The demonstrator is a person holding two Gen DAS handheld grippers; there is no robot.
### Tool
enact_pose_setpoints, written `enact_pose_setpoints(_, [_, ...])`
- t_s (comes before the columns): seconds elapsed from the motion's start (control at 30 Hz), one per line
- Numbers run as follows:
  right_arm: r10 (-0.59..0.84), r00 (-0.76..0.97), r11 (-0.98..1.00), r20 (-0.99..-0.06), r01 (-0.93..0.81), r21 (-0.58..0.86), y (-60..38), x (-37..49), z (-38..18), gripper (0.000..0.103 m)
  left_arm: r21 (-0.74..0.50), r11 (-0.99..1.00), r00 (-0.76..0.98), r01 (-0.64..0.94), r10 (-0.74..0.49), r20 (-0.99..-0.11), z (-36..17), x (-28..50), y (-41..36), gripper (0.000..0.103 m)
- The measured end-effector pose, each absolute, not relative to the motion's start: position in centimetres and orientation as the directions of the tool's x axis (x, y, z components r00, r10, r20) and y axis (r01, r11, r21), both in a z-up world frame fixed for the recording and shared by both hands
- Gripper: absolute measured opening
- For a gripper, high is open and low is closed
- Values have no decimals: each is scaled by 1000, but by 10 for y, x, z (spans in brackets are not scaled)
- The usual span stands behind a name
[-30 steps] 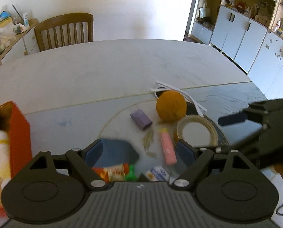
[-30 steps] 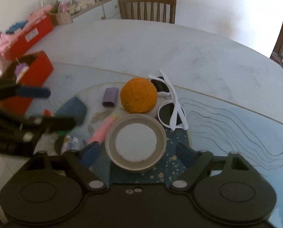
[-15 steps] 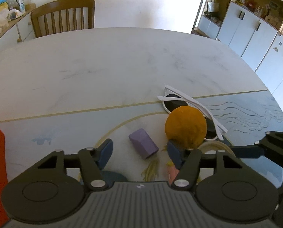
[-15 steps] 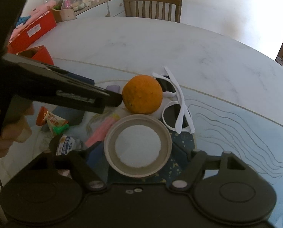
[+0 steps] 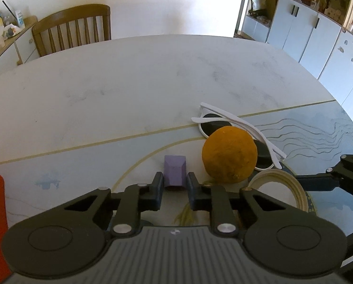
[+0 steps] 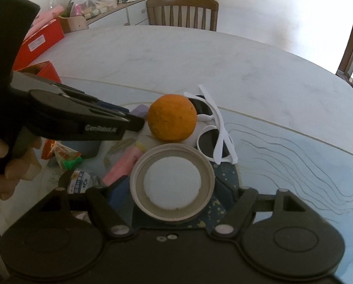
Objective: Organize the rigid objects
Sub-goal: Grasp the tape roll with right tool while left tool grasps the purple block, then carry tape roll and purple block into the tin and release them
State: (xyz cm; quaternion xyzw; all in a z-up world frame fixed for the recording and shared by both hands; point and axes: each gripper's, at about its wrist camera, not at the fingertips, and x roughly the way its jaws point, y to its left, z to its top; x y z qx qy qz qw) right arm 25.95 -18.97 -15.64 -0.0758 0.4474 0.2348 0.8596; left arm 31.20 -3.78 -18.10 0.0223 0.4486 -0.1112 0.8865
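1. One lilac block (image 5: pixel 174 174) sits on the counter (image 5: pixel 138 90), faceted like a small prism, matte, just left of the orange (image 5: pixel 229 156).
2. My left gripper (image 5: pixel 175 189) is closing on the block; its blue pads flank the block's near end and look pressed to its sides.
3. My right gripper (image 6: pixel 173 189) stands wide around one round cream lid (image 6: pixel 173 182) with a white inner disc; I cannot tell whether the pads touch its rim.
4. One orange, round with a dimpled skin, lies between the block and one pair of white-framed sunglasses (image 6: pixel 214 139), dark lenses, arms folded.
5. One pink tube (image 6: pixel 123 165) and two crinkled packets (image 6: pixel 65 153) lie left of the lid.
6. Two red boxes (image 6: pixel 41 42) stand at the counter's left side.
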Motion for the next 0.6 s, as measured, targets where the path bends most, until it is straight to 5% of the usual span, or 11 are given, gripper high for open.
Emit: enact_pose_setpoints(0.6, [365,530,879,-765,-468,95,-189,225,-114,76,-108,982,604,157,-182,-776,-144,281,-3,20])
